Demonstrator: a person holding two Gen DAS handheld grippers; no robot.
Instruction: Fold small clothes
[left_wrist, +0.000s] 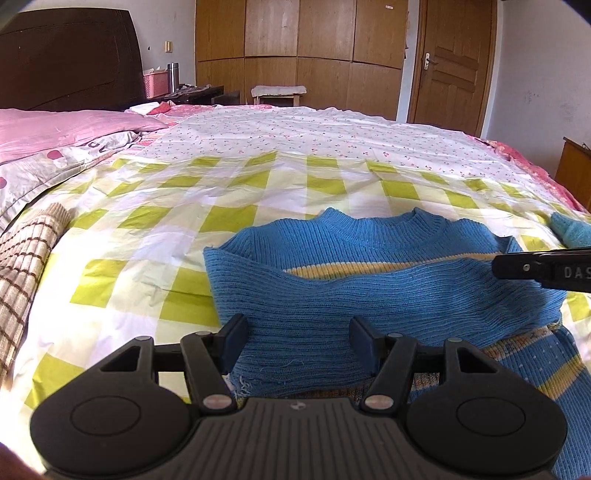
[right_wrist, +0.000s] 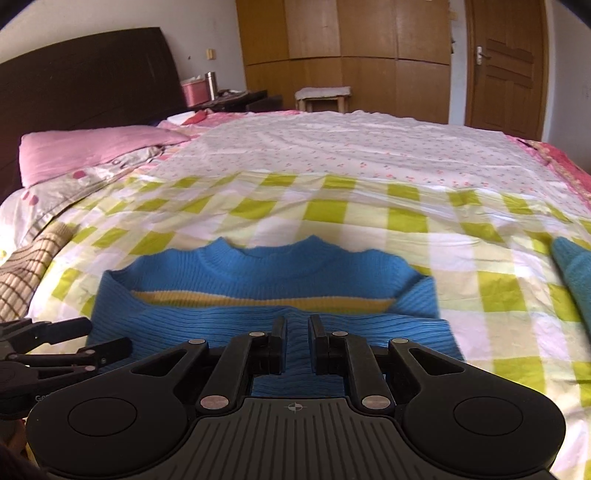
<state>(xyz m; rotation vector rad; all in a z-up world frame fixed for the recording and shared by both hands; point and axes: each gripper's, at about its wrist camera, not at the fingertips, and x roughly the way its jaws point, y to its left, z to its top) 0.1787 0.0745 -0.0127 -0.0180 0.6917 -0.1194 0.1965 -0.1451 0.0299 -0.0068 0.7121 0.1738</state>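
Just one blue sweater (left_wrist: 369, 288) — two grippers, left (left_wrist: 297, 343) open, right (right_wrist: 297, 341) narrower.

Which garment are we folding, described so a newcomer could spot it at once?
On the bed, find the green-checked sheet. Near its front edge, right ahead of both grippers, lies the sweater: bright blue ribbed knit, round collar, one yellow chest stripe. The brown grid cloth at left and the teal item at right lack that stripe.

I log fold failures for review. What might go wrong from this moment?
The left gripper stands open around the blue sweater, so the folded-over panel could slide back. The right gripper pinches only a narrow ridge of knit, which may slip. Dragging could wrinkle the checked sheet.
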